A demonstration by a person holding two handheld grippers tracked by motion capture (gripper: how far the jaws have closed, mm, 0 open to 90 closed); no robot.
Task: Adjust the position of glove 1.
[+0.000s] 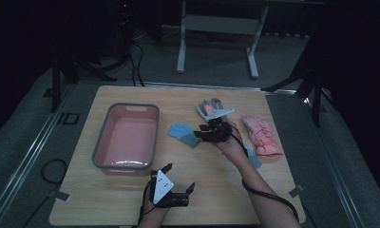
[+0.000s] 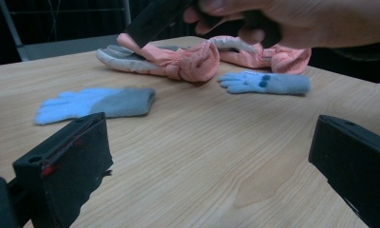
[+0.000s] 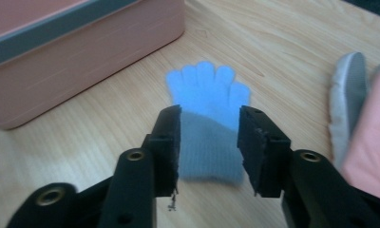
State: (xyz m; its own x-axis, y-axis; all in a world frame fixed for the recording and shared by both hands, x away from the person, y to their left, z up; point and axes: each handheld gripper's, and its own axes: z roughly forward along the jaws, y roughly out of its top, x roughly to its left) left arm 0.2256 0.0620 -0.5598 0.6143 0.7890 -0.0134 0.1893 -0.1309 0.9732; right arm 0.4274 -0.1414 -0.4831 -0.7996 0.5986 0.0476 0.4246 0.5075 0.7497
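A pale wooden bench (image 1: 131, 199) with a visible grain stood on grey carpet in a dim room, with the white legs of another table (image 1: 216, 42) beyond its far edge and dark cables (image 1: 133, 57) trailing across the floor.

Toward the bench's left edge sat a pink tub (image 1: 126, 137) with a grey rim, rectangular with rounded corners. Near the middle lay a small knitted glove (image 1: 184, 134), light blue at the fingers and grey at the cuff, soft and fuzzy. A padded pink glove with a grey palm (image 1: 208, 108) lay toward the far edge, another pink padded glove (image 1: 262, 137) toward the right edge, and a second small blue glove (image 1: 252, 156) just in front of that one, partly under the person's forearm.

The right gripper (image 1: 211, 133) hung just above the near blue glove; in the right gripper view (image 3: 209, 142) its jaws stood parted on either side of the grey cuff (image 3: 208, 152), not closed on it, with the glove's fingers pointing toward the tub's wall (image 3: 83, 61).

The left gripper (image 1: 178, 176) was near the bench's front edge, below the tub, its jaws spread wide with nothing between them; in the left gripper view (image 2: 209, 156) they framed bare wood, the gloves well beyond.
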